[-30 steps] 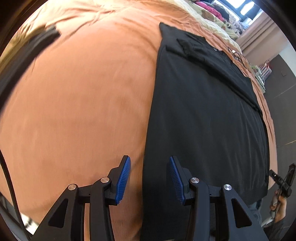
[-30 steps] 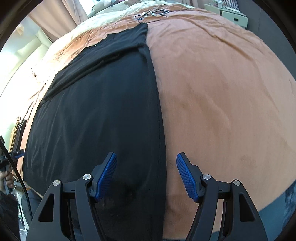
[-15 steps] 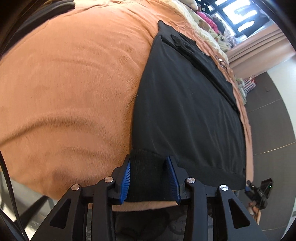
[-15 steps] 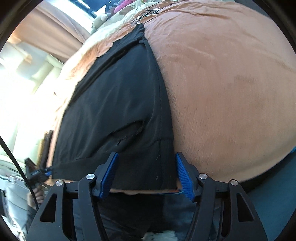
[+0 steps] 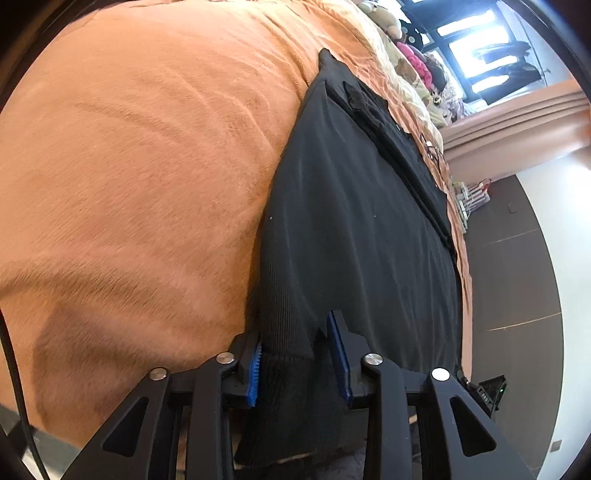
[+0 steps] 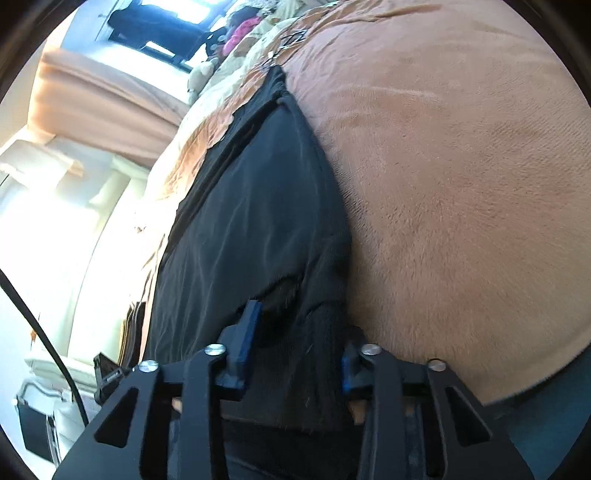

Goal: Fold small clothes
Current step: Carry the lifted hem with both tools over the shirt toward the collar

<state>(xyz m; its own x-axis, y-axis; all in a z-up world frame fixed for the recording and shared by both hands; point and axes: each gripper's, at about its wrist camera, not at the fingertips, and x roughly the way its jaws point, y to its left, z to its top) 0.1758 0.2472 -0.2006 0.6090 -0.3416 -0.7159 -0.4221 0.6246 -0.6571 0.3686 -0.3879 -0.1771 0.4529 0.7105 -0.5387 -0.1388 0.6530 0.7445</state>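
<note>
- The left gripper (image 5: 299, 354) has the ribbed hem of a black garment (image 5: 354, 229) bunched between its blue pads (image 5: 255, 363); the jaws stand a moderate way apart with cloth filling the gap, though I cannot tell how firmly they pinch it.
- Ahead of that gripper the garment runs away flat, its long edge lying just left of the finger line.
- To the left of the fingers spreads an orange blanket (image 5: 140, 177) (plush, with brushed streaks), which the garment lies on.
- The right gripper (image 6: 295, 339) also has the garment's (image 6: 251, 221) near corner between its fingers, the jaws partly closed around a thick fold that hides most of the right pad.
- Just ahead of its left finger the cloth is rucked into a small raised pocket.
- To the right of the right gripper the same blanket (image 6: 461, 177) extends outward.
- Far ahead, beyond the garment, are pale bedding (image 6: 236, 66) and a bright window (image 5: 476, 26).
</note>
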